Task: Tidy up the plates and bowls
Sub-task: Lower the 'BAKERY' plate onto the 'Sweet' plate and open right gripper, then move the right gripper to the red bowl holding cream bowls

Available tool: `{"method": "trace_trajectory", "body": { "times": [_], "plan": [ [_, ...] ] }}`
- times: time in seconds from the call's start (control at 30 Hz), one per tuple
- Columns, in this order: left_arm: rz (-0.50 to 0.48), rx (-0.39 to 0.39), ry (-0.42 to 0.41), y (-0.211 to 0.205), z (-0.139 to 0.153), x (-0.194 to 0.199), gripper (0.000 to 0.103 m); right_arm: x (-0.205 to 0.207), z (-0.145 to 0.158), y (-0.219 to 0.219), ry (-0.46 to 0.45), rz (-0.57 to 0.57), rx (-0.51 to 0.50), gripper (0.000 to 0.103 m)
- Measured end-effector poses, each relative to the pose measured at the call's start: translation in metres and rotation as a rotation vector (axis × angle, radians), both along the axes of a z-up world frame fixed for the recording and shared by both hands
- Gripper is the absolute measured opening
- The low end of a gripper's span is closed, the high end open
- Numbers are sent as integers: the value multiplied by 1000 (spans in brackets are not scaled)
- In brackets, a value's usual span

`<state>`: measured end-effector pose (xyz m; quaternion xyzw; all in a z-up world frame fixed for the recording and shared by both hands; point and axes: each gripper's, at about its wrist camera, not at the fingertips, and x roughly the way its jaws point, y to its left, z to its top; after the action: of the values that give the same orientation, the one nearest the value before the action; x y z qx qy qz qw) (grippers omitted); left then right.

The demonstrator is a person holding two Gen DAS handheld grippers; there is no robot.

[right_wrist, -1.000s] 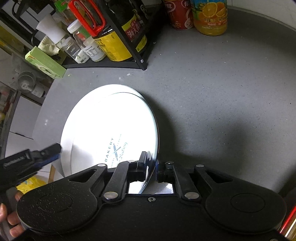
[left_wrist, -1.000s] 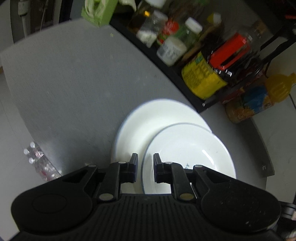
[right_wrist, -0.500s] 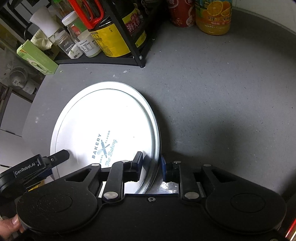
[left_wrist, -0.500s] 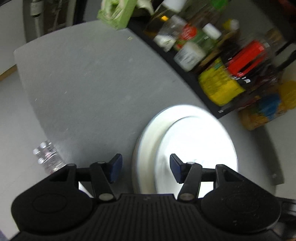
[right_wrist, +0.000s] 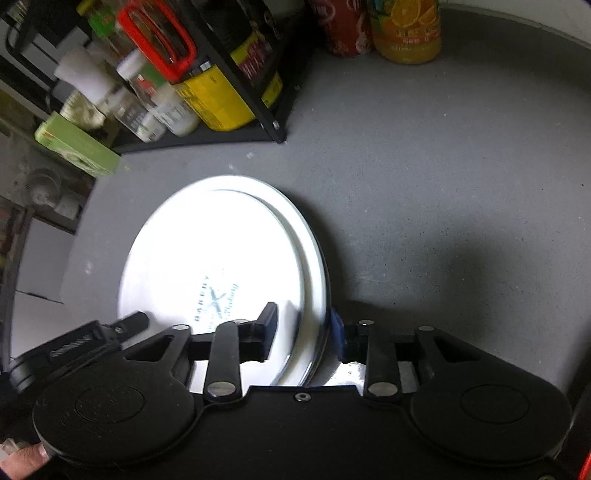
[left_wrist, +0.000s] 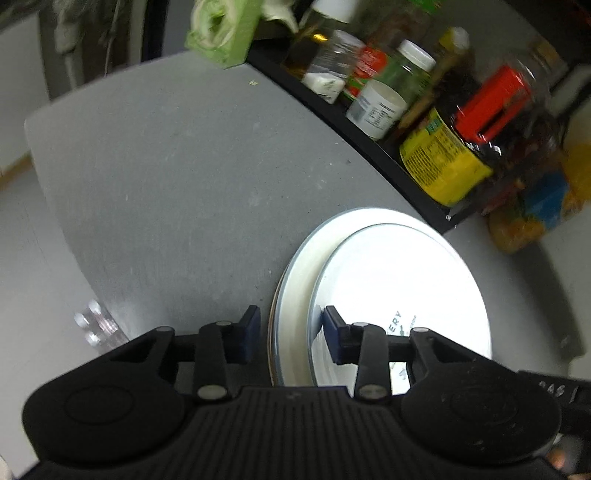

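Two white plates lie stacked on the grey table. The smaller top plate (left_wrist: 402,280) with blue bakery lettering rests inside the larger bottom plate (left_wrist: 299,266). My left gripper (left_wrist: 291,330) is open, its jaws on either side of the stack's left rim. In the right wrist view the top plate (right_wrist: 207,258) sits on the bottom plate (right_wrist: 314,254). My right gripper (right_wrist: 304,328) is open, its jaws straddling the stack's right rim. The left gripper (right_wrist: 92,339) shows at the lower left there.
A black rack (right_wrist: 229,136) of bottles and jars stands behind the plates, with a yellow-labelled jug (left_wrist: 447,166) nearest. A green box (right_wrist: 74,146) lies at the rack's left end. An orange juice bottle (right_wrist: 406,29) and a red can (right_wrist: 343,27) stand at the back right.
Both grippers have opened and let go of the plates. The top plate, held tilted by my right gripper a second ago, now lies flat on the bottom plate.
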<state>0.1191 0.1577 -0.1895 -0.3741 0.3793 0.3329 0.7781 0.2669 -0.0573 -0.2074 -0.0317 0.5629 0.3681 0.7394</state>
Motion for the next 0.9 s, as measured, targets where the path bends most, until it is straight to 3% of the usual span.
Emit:
{"method": "trace_trajectory", "body": {
  "times": [0.17, 0.23, 0.37, 0.6, 0.67, 0.9],
  "plan": [
    [0, 0, 80, -2, 10, 5, 40, -10, 25, -14, -26, 8, 68, 55],
    [-25, 2, 73, -6, 18, 6, 43, -12, 39, -25, -53, -6, 95, 63],
    [-47, 38, 79, -17, 34, 12, 58, -12, 51, -42, -78, -37, 115, 72],
    [-160, 73, 68, -43, 61, 32, 69, -9, 80, -86, -147, -112, 186, 89],
    [-200, 86, 60, -53, 68, 39, 72, -9, 87, -102, -200, -143, 143, 91],
    [-312, 97, 8, -95, 81, 63, 83, -3, 93, -157, -242, -264, 129, 95]
  ]
}}
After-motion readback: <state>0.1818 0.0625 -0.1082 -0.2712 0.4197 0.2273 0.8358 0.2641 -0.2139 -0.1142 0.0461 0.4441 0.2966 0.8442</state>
